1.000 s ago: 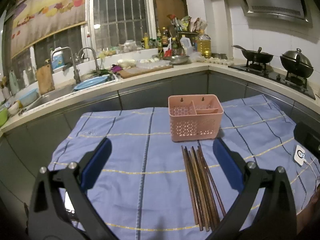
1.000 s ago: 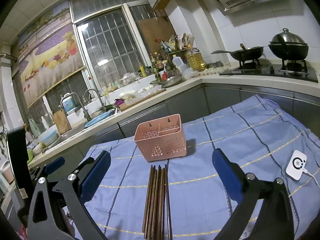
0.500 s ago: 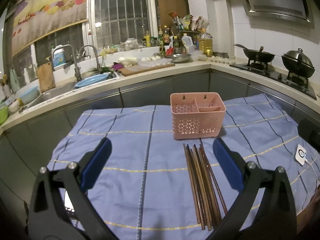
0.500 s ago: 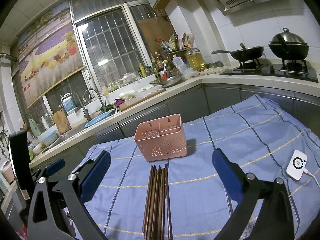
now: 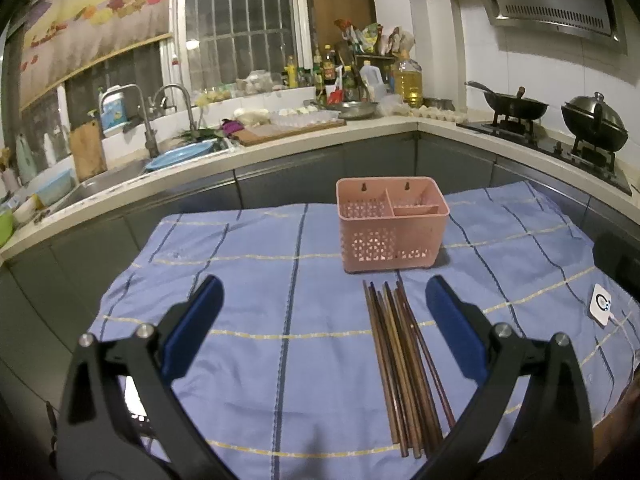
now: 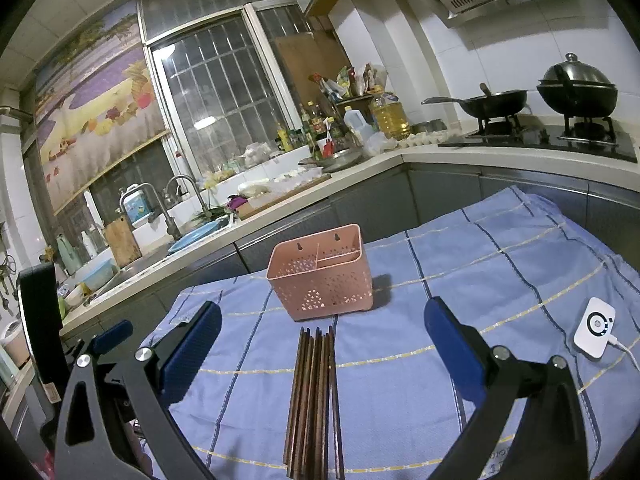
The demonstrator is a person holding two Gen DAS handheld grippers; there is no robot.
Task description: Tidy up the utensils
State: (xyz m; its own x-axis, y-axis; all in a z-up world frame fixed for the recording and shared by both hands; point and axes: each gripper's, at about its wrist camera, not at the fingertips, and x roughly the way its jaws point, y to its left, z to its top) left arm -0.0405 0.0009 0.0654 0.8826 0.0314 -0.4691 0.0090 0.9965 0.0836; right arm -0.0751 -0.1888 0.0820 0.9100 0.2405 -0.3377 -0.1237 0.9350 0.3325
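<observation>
Both of my grippers are held above the table with their blue-padded jaws spread wide and nothing between them. My left gripper [image 5: 322,308] hangs over the blue checked tablecloth [image 5: 248,280], and my right gripper [image 6: 322,332] hangs over the same cloth further right. Taking the pink utensil caddy [image 5: 391,236] as the landmark: it stands upright on the cloth, its perforated walls and three inner compartments showing, with no utensils visible inside. Just in front of the caddy, on my side of it, a bundle of dark wooden chopsticks [image 5: 404,364] lies flat on the cloth, tips pointing toward the caddy and close to its base. In the right wrist view the chopsticks [image 6: 314,396] sit between the open jaws. To the right of the caddy, well apart, a small white device [image 6: 594,328] with a cable rests on the cloth.
</observation>
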